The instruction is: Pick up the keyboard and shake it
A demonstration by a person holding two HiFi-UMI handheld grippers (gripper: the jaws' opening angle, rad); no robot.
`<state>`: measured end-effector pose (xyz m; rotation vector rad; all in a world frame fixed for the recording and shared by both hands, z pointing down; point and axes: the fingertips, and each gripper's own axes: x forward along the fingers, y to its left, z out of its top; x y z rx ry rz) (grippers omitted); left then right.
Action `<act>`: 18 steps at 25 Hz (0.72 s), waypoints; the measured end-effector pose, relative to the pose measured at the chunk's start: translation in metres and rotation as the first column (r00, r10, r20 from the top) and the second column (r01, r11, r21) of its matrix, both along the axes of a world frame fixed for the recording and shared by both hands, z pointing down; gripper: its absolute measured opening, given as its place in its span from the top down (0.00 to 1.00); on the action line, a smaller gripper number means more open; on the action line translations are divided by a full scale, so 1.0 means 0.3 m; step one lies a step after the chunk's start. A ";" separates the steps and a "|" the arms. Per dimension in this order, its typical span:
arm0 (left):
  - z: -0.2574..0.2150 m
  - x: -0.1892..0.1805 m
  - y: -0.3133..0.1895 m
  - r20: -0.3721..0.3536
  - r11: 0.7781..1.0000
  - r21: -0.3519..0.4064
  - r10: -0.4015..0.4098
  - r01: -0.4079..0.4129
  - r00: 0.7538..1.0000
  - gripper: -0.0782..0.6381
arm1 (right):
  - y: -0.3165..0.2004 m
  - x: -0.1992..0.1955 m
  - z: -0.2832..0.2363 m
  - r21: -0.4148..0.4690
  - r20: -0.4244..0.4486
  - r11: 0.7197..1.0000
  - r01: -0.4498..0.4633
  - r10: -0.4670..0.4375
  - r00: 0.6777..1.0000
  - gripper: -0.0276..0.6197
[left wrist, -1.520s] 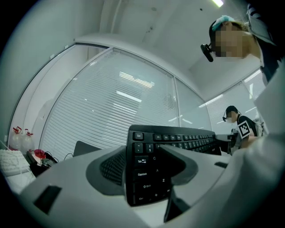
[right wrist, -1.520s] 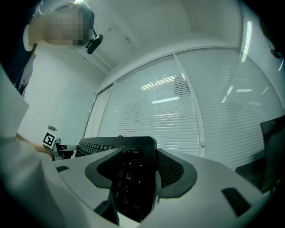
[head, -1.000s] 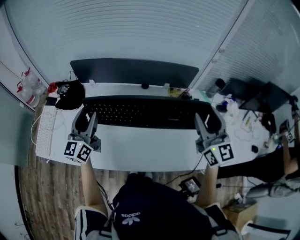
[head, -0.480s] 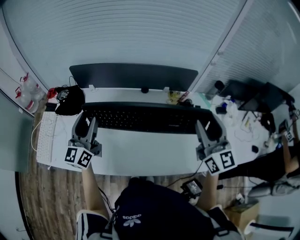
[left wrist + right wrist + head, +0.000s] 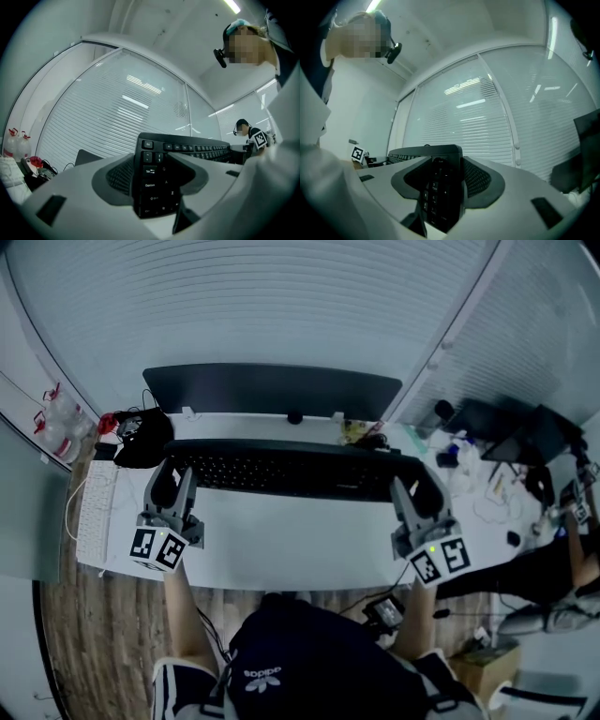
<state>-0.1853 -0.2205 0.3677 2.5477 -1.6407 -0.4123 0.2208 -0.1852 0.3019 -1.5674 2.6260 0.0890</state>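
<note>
Keyboard long axis left-to-right, one end per side | left tongs clamped on its left end | right tongs just been closing, right end pinched between them

Setting, as I read it from here: an office. A white desk carries a wide dark monitor and a black keyboard, and a white keyboard lies at the left. Behind the desk are glass partition walls with slatted blinds. Strip lights run along the ceiling. The floor is wood-pattern. A second desk on the right is cluttered with cables and small gear.
</note>
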 end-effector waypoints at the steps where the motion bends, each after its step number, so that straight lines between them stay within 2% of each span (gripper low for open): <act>1: -0.002 -0.006 0.005 -0.005 1.000 0.001 0.003 -0.003 1.000 0.59 | 0.019 0.000 -0.003 0.004 -0.002 1.000 0.005 -0.004 1.000 0.65; 3: -0.012 -0.010 -0.004 -0.013 1.000 0.005 0.003 -0.003 1.000 0.59 | 0.016 0.013 0.013 0.001 0.018 1.000 0.000 0.000 1.000 0.66; 9: -0.049 0.004 -0.015 0.046 1.000 0.025 0.014 -0.015 0.999 0.59 | 0.015 0.036 0.091 -0.027 0.090 0.999 -0.017 0.019 0.996 0.66; 18: -0.213 0.014 -0.029 0.170 0.994 0.109 0.010 -0.029 0.985 0.59 | 0.016 0.039 0.157 -0.014 0.199 1.000 -0.017 0.020 0.980 0.66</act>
